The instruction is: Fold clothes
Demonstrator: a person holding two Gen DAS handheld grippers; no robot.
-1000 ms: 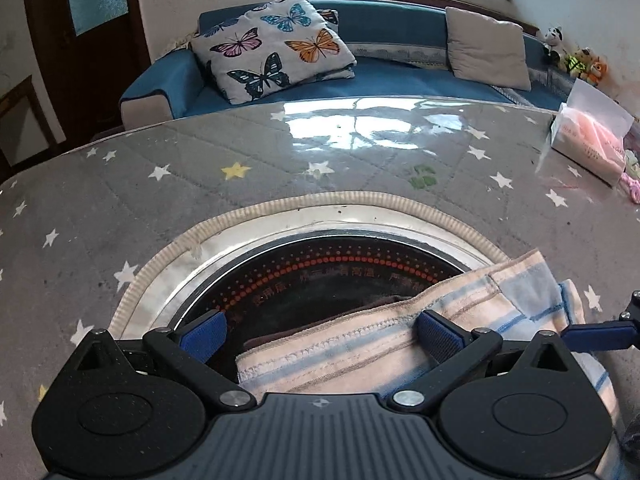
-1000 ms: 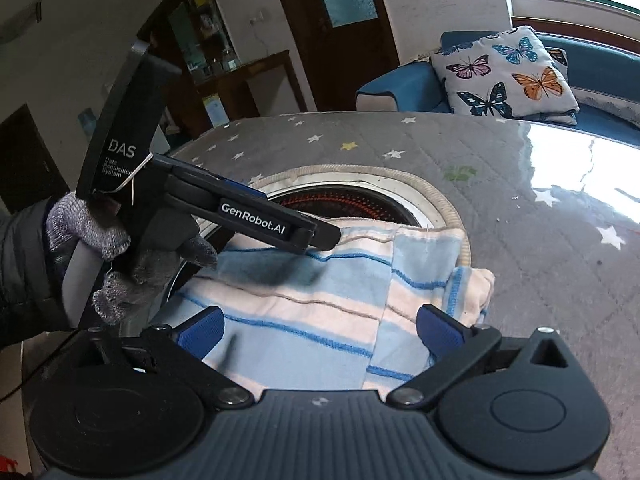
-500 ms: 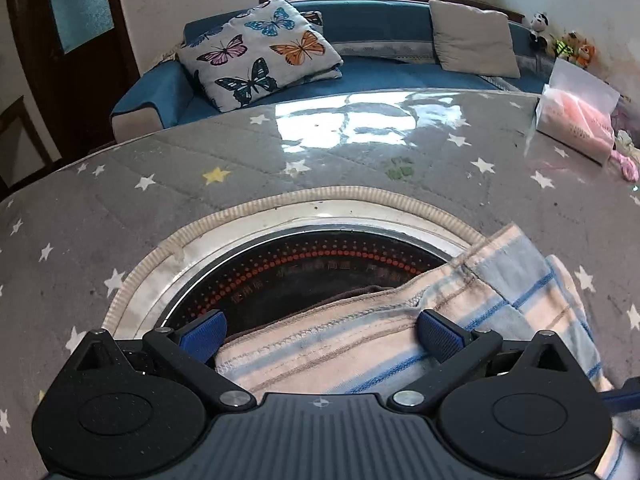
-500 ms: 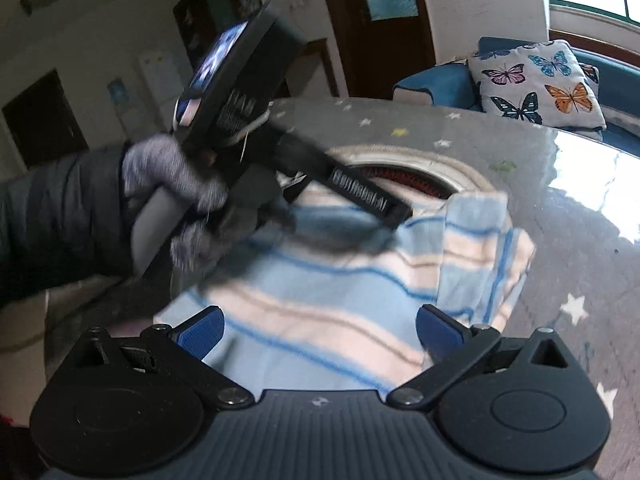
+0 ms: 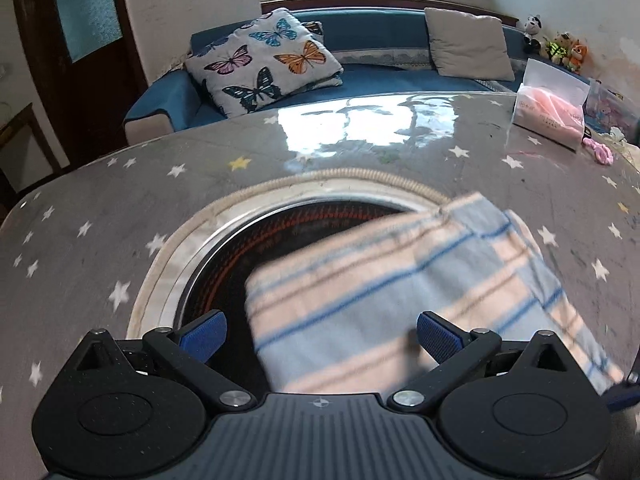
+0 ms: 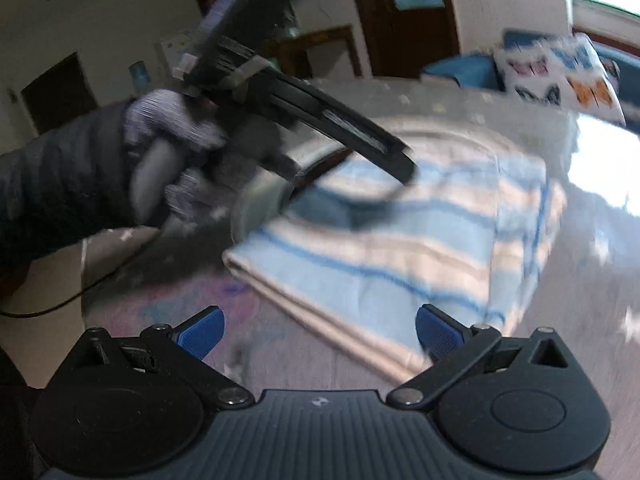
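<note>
A folded cloth (image 5: 400, 288) with blue and pink stripes lies on the grey star-print table (image 5: 100, 220), partly over the round black hob (image 5: 320, 224) set into it. My left gripper (image 5: 320, 336) is open just above the cloth's near left part and holds nothing. In the right wrist view the cloth (image 6: 400, 240) lies flat, its folded edge towards me. My right gripper (image 6: 320, 328) is open and short of that edge. The left gripper (image 6: 404, 164), held by a gloved hand (image 6: 172, 128), hovers over the cloth's far side, blurred.
A pink tissue pack (image 5: 550, 120) sits at the table's far right. Behind the table stands a blue sofa with a butterfly pillow (image 5: 264, 60) and a beige cushion (image 5: 468, 48). A thin cable (image 6: 60, 304) hangs off the table's left edge.
Both grippers have drawn back from the cloth. The left one has risen, so the cloth's left end now shows. The right one has backed off, so the near folded edge is in view.
</note>
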